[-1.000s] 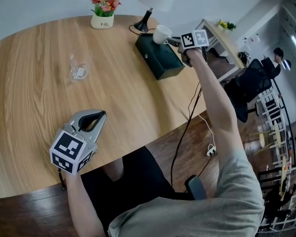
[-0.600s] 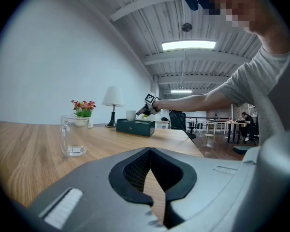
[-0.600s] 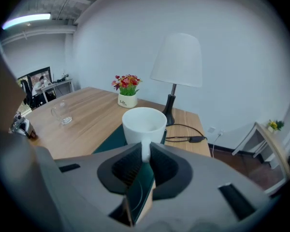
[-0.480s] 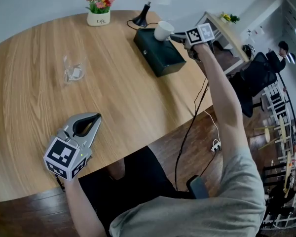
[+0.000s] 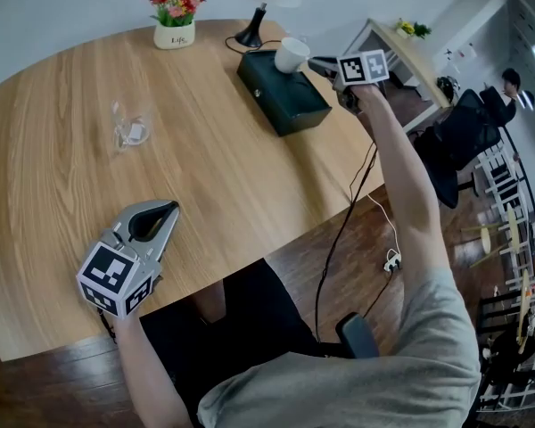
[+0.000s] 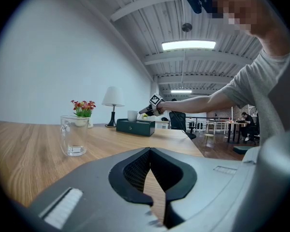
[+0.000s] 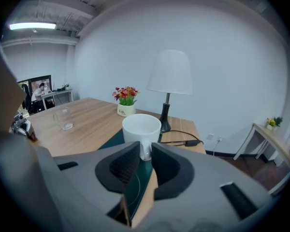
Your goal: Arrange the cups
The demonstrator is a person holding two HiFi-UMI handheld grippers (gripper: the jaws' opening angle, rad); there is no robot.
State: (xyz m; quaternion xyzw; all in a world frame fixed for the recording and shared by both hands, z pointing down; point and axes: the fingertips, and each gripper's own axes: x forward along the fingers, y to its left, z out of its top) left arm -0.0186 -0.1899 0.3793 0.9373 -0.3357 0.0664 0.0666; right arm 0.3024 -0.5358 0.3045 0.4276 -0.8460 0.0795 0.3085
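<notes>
Standing upright on the dark green rectangular box (image 5: 290, 105) at the far side of the round wooden table (image 5: 53, 194), the white ceramic cup (image 5: 292, 54) has its handle between the right gripper's (image 5: 314, 63) opening jaws. A clear glass mug (image 5: 131, 125) stands well apart. The left gripper (image 5: 165, 210), at the near side, has its jaws together and empty.
</notes>
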